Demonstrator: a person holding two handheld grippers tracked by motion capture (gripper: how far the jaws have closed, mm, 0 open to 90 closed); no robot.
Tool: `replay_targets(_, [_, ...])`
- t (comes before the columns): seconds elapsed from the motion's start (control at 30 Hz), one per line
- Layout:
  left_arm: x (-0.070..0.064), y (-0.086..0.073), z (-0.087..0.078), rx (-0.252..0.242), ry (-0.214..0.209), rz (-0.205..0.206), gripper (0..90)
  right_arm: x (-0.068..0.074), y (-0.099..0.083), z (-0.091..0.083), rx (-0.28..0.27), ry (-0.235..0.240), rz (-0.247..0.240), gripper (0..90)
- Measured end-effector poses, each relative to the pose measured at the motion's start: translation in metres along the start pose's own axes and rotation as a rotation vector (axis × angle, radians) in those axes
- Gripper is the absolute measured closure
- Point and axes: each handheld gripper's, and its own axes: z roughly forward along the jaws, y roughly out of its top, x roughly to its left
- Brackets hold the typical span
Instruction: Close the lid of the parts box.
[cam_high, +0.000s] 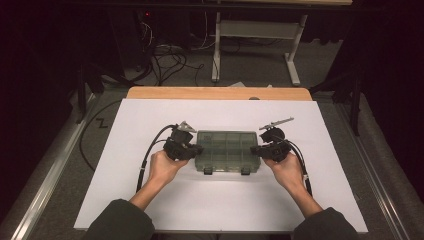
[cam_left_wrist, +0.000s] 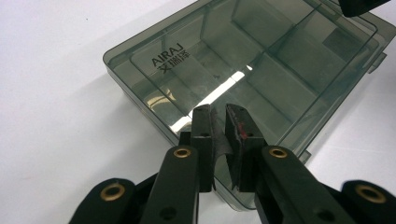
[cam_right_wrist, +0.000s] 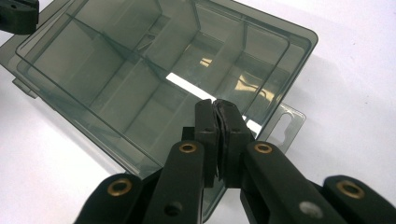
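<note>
Two grippers, left (cam_high: 196, 149) and right (cam_high: 255, 149), jaws nearly closed over opposite ends of the smoky plastic box (cam_high: 227, 151); lift evenly, keeping it level.

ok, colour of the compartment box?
Translucent smoky grey-green compartment box with black lettering; left gripper view shows it best.

Lying across the table (cam_high: 220, 93), a white sheet (cam_high: 150, 115), leaving a strip of pale wood showing along the far edge. Running beneath and around it, grey carpet (cam_high: 250, 65), with a metal rail (cam_high: 50, 185) slanting along the left side. Standing farther back, a white-legged desk frame (cam_high: 292, 60). Trailing over the floor near a dark box, black cables (cam_high: 165, 57), a small red light (cam_high: 147, 14) glowing there. Sinking into darkness, both sides of the room.
</note>
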Motion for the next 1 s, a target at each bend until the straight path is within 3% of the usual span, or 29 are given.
replay_targets(0.27, [-0.002,0.000,0.004,0.008,-0.005,0.006,82.8,0.001,-0.003,0.003,0.005,-0.001,-0.007,90.0])
replay_targets(0.3, [-0.006,-0.001,0.007,-0.031,-0.007,-0.047,82.8,0.001,-0.004,0.003,0.007,0.000,-0.006,90.0])
replay_targets(0.33, [-0.003,-0.001,0.005,0.014,-0.002,0.012,82.8,0.001,-0.005,0.004,0.008,0.001,-0.008,90.0])
replay_targets(0.6, [-0.005,-0.001,0.012,0.019,0.000,0.022,84.5,0.001,-0.010,0.005,0.000,0.002,-0.010,90.0])
replay_targets(0.73, [-0.009,-0.001,0.013,0.024,0.028,0.048,85.3,0.003,-0.011,0.005,-0.005,-0.009,-0.014,90.0])
replay_targets(1.0, [-0.010,-0.001,0.012,0.024,0.023,0.062,84.9,0.005,-0.011,0.005,-0.006,-0.024,-0.041,90.0])
